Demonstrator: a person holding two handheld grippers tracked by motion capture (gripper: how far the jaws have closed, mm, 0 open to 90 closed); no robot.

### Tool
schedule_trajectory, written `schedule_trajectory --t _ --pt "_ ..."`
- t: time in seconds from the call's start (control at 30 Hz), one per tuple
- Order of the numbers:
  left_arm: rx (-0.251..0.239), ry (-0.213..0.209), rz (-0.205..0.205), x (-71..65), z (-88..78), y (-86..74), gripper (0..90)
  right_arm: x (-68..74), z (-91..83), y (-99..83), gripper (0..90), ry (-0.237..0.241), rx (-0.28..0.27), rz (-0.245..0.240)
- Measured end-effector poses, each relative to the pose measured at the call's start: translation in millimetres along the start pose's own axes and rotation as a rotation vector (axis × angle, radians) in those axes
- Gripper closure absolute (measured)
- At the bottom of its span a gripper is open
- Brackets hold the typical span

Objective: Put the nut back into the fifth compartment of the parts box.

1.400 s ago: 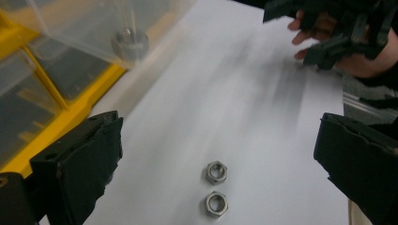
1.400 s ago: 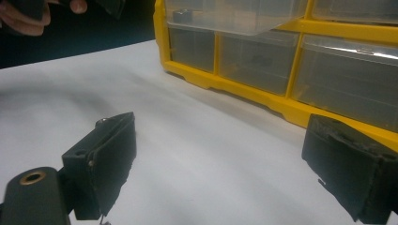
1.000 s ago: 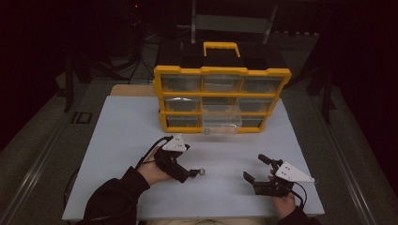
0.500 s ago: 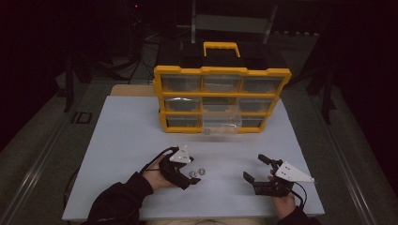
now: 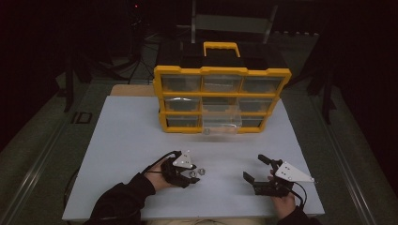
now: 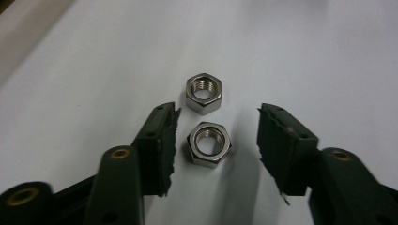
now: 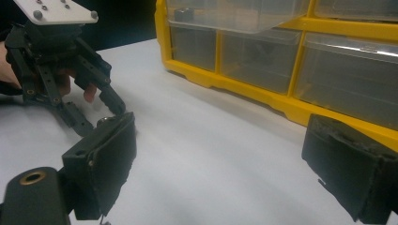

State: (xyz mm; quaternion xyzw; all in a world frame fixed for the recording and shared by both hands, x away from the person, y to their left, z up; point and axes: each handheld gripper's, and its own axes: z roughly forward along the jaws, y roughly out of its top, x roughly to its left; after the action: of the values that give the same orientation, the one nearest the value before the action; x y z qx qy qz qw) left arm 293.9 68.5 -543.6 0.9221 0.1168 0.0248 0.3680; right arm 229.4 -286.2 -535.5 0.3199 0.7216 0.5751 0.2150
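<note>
Left hand-held gripper (image 6: 213,140), jaws just closing but not yet pressing, straddles the near nut (image 6: 209,144); second nut (image 6: 203,93) at twelve o'clock; right hand-held gripper (image 5: 257,168) wide.

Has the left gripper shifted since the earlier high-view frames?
Yes. The left gripper has come toward the table's near edge, farther from the yellow organizer; its jaws have been closing around a nut.

A yellow parts organizer (image 5: 220,99) with clear drawers and a yellow handle stands upright at the far edge of a white table (image 5: 131,140).
</note>
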Motion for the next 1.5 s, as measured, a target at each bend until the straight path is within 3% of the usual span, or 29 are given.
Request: schedule_trajectory --t 0.37,0.5,0.87,1.2,1.3,1.5 --pt "0.018 0.011 0.021 1.7 2.6 -2.6 57.9 0.1 -0.1 0.0 10.7 -0.001 0.002 0.000" --pt "0.026 0.002 0.021 1.2 2.9 -1.0 65.7 0.1 -0.2 0.0 10.7 -0.003 0.001 0.000" --pt "0.026 0.000 0.021 0.9 -3.1 1.0 68.6 -0.3 -0.2 -0.1 10.7 -0.003 0.001 0.001" --pt "-0.025 0.029 0.009 9.7 -35.5 17.9 68.7 -0.2 -0.1 -0.1 10.7 -0.003 0.000 0.000" --pt "-0.074 0.032 -0.017 15.3 -51.2 26.9 68.7 -0.1 0.0 -0.1 10.7 -0.003 0.001 0.001" --pt "-0.131 0.061 -0.016 21.2 -77.0 43.6 68.7 -0.4 -0.1 -0.1 10.7 -0.003 0.000 0.001"
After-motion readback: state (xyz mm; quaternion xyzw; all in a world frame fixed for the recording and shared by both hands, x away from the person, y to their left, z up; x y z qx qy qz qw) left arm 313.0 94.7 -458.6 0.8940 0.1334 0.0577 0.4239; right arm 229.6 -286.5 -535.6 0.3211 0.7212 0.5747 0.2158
